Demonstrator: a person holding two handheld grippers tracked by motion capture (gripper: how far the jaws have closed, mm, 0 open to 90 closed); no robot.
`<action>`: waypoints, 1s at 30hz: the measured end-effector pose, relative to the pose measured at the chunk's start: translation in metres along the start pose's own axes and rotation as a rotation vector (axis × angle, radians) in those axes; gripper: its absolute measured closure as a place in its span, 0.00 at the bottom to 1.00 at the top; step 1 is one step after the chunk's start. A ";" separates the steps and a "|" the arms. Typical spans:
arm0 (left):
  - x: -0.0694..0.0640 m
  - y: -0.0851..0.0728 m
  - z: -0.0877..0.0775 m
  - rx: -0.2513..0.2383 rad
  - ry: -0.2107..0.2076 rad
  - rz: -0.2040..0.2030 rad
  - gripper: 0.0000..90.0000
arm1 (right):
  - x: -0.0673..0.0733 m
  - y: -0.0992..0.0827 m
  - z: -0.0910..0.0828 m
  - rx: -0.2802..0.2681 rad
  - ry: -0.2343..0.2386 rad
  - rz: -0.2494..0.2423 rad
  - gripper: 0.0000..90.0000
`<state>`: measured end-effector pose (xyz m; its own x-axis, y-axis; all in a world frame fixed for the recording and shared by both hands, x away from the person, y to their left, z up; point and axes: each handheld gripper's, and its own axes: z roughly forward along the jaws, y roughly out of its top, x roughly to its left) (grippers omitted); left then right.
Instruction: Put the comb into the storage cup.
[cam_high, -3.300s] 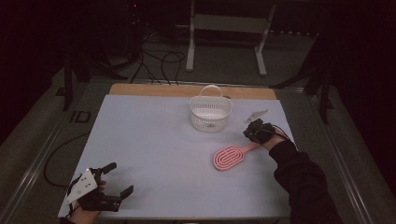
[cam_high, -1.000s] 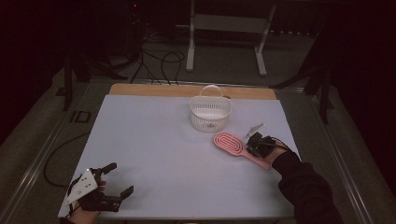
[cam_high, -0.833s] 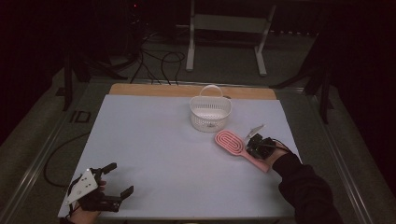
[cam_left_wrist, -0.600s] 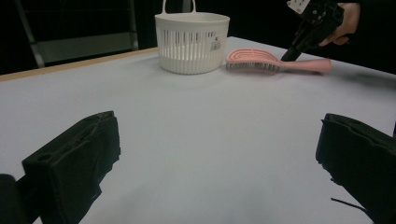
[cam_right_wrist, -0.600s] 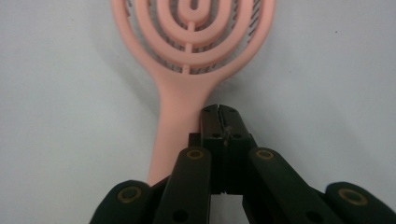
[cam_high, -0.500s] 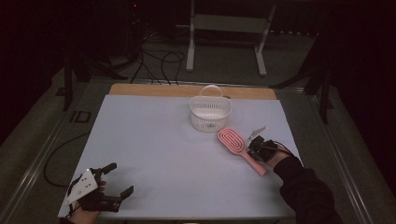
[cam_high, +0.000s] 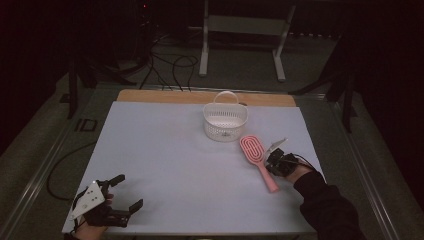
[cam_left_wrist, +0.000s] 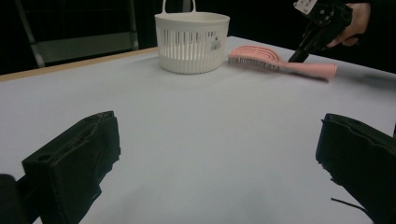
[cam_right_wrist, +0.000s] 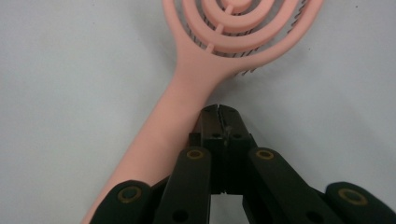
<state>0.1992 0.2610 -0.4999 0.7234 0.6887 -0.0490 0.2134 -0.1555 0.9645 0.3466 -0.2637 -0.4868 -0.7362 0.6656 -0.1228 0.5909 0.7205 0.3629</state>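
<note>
At the right of the high view, the right gripper (cam_high: 274, 162) has its jaws pressed together with nothing between them, their tips touching the side of the pink hairbrush (cam_high: 256, 157) handle. That brush lies flat on the white table (cam_high: 165, 150), head just beside the white basket (cam_high: 225, 121). Down at lower left, the left gripper (cam_high: 125, 192) rests with jaws spread wide, empty.

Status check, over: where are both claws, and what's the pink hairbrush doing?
Right claw shut, tips against pink hairbrush handle, not gripping. Left claw open, resting near table corner. Brush flat beside white basket.
</note>
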 end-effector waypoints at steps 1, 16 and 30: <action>0.000 0.000 0.000 0.000 0.000 0.000 0.00 | 0.000 0.000 0.000 -0.001 -0.001 0.002 1.00; 0.000 0.000 0.000 0.001 0.000 -0.001 0.00 | -0.006 -0.001 -0.004 -0.007 -0.040 0.002 1.00; 0.000 0.000 0.001 0.001 0.000 -0.005 0.00 | -0.007 -0.001 -0.014 -0.048 -0.067 0.054 0.88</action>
<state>0.1999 0.2609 -0.5004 0.7226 0.6892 -0.0536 0.2176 -0.1531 0.9639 0.3465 -0.2717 -0.4735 -0.6788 0.7161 -0.1626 0.6117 0.6739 0.4143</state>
